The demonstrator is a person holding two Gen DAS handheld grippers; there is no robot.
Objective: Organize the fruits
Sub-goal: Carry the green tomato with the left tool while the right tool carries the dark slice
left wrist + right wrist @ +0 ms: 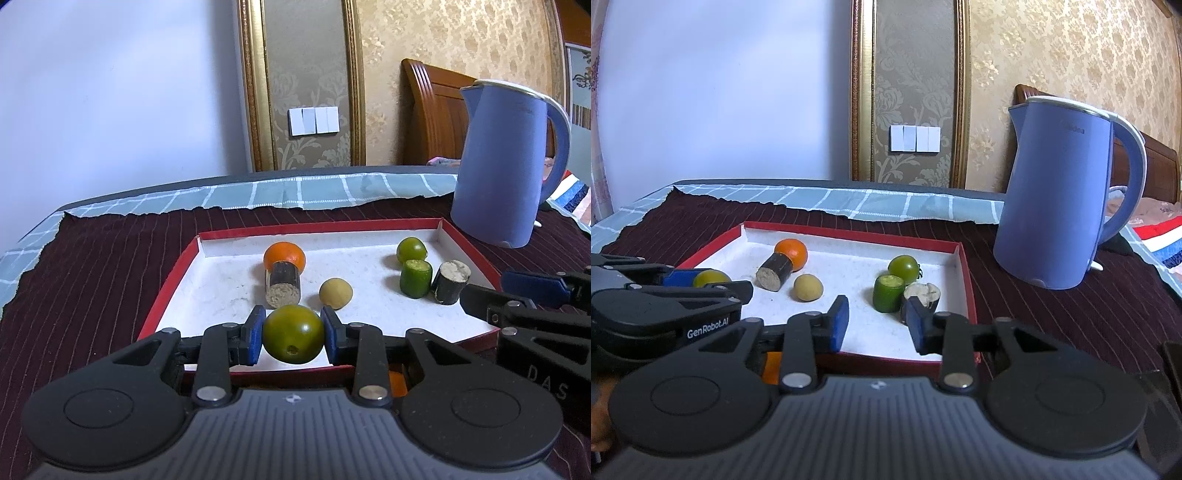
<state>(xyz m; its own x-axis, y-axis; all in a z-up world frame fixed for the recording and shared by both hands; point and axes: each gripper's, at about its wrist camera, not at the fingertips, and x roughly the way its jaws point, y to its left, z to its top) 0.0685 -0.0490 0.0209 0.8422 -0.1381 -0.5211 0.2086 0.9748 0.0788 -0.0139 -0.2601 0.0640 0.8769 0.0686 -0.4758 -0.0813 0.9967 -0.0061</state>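
Note:
My left gripper [293, 325] is shut on a round green fruit [293, 339], held just above the near edge of a red-rimmed white tray [166, 280]. In the tray lie an orange [286, 253], a dark cylinder [282, 286] leaning on it, a tan ball [335, 293], a small green fruit [410, 249], a green cut piece [415, 278] and a dark cut piece [450, 282]. My right gripper [877, 321] hovers over the tray's near right corner, its blue pads [839, 323] apart with nothing between them. The right pad partly hides the dark cut piece [923, 293].
A tall blue kettle [1056, 192] stands on the dark striped cloth [1071, 314] right of the tray. Something orange [772, 365] lies on the cloth just in front of the tray, mostly hidden by the grippers. The checked sheet [295, 192] marks the far edge.

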